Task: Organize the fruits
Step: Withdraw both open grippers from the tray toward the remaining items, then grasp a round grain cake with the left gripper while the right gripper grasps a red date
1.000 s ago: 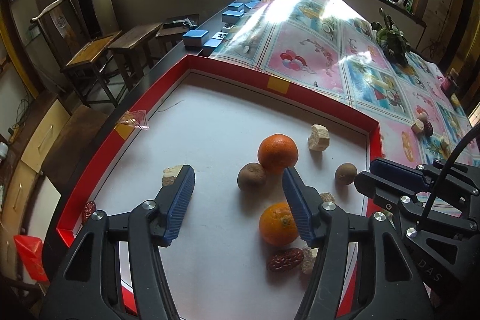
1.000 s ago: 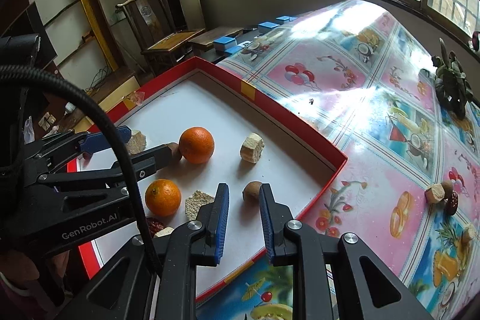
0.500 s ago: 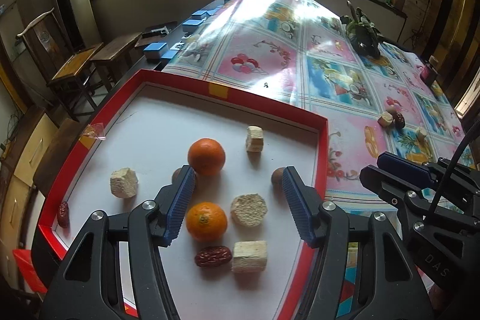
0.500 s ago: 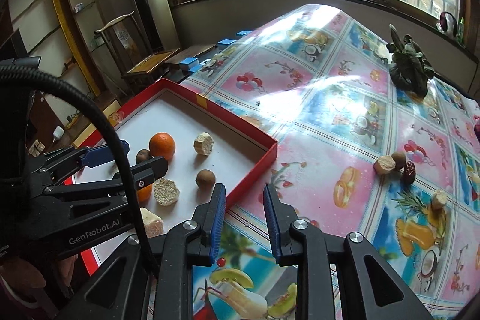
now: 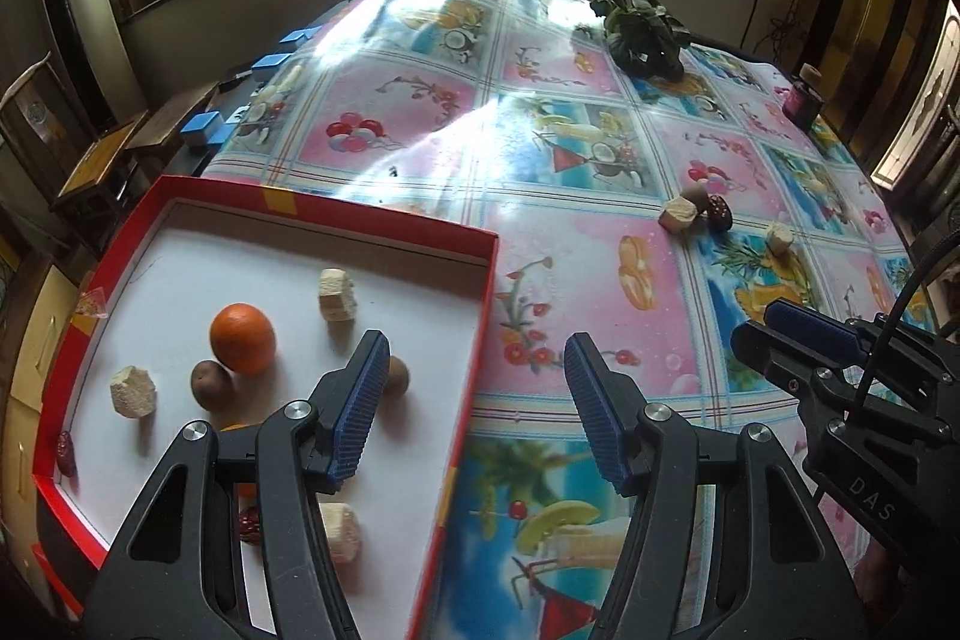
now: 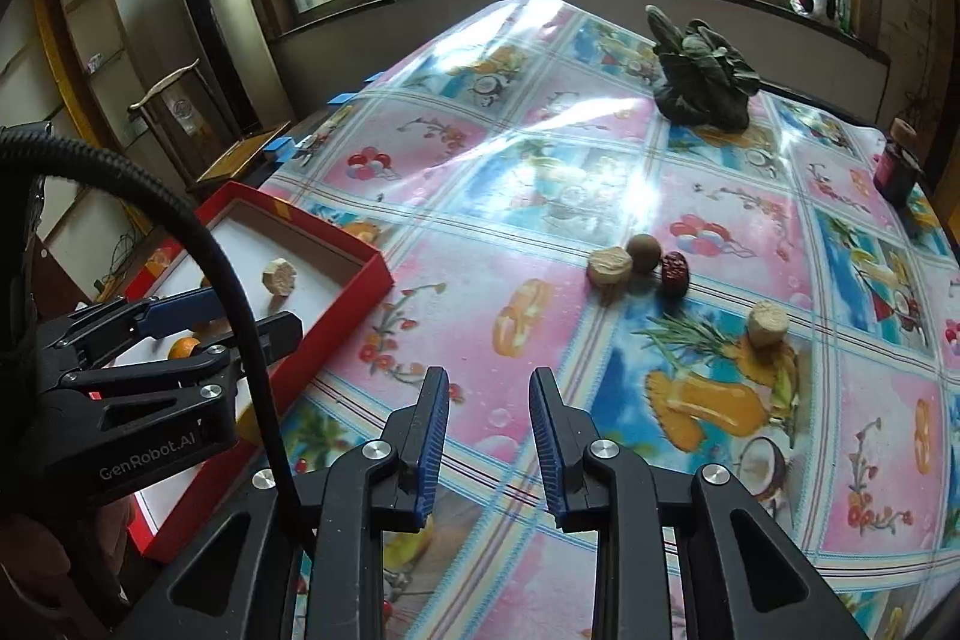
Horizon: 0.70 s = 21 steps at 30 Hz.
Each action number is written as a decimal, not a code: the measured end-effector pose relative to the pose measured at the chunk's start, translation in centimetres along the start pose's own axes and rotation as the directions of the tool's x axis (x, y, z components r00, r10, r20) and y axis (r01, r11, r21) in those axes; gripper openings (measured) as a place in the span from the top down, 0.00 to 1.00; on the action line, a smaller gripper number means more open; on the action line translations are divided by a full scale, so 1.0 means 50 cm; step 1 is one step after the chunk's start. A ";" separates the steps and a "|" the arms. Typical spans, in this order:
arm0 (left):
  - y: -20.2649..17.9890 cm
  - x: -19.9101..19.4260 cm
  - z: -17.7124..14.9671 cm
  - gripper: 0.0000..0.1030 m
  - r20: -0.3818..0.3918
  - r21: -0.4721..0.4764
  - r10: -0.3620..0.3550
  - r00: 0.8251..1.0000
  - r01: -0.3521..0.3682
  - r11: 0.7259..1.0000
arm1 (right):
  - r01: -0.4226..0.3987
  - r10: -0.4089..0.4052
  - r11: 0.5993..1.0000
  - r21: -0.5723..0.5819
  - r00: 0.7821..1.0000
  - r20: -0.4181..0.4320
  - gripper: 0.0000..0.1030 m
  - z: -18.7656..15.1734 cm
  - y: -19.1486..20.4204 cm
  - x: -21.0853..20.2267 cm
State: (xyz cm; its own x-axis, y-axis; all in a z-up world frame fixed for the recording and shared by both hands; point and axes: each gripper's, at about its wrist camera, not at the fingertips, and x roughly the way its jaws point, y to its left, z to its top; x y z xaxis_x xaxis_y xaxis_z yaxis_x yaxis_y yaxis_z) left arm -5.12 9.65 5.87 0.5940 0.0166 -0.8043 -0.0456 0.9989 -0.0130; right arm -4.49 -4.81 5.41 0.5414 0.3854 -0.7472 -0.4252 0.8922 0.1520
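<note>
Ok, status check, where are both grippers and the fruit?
Left gripper open, empty. Right gripper empty, jaws opening. Four pieces loose on tablecloth, rest in red tray. Nothing in the way.

In red tray (image 5: 480,292): orange (image 5: 242,338) touching brown fruit (image 5: 211,384), pale chunks (image 5: 336,286), date (image 5: 65,454) at left wall. On table (image 6: 540,196): chunk (image 6: 609,265), brown fruit (image 6: 643,244), date (image 6: 675,271) clustered; another chunk (image 6: 767,322) apart.

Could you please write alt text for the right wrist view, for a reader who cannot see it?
The right gripper, empty and with its jaws opening, hangs over a fruit-print tablecloth. Ahead lie two pale chunks, a brown fruit and a red date. At left, the left gripper is over a red tray.
</note>
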 end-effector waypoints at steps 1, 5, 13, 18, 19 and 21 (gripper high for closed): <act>-0.010 0.004 0.002 0.41 -0.005 0.009 -0.005 1.000 0.005 1.000 | 0.012 -0.012 1.000 0.009 1.000 -0.001 0.73 -0.003 -0.014 -0.003; -0.043 0.023 0.015 0.41 -0.027 0.036 -0.028 0.999 0.029 0.999 | 0.043 -0.043 0.997 0.062 0.999 -0.010 0.71 -0.013 -0.073 -0.009; -0.120 0.075 0.065 0.41 -0.084 0.101 -0.126 0.988 0.135 0.986 | 0.083 -0.081 0.989 0.123 0.997 -0.018 0.71 -0.024 -0.152 -0.015; -0.173 0.126 0.103 0.41 -0.124 0.182 -0.156 0.980 0.177 0.967 | 0.080 -0.077 0.987 0.142 0.997 -0.022 0.71 -0.024 -0.175 -0.011; -0.183 0.136 0.109 0.41 -0.131 0.200 -0.164 0.978 0.188 0.962 | 0.079 -0.076 0.986 0.144 0.997 -0.023 0.71 -0.023 -0.179 -0.009; -0.198 0.158 0.120 0.41 -0.152 0.226 -0.177 0.972 0.208 0.952 | 0.078 -0.075 0.986 0.149 0.997 -0.027 0.71 -0.022 -0.187 -0.003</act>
State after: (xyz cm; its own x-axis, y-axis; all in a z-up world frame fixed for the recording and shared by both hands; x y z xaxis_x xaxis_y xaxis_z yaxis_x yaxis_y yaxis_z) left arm 4.85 0.15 3.25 0.4636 -0.1669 -0.8702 0.2621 0.9640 -0.0453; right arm -1.38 -13.49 3.40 0.5524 0.3108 -0.7734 -0.2691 0.9447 0.1875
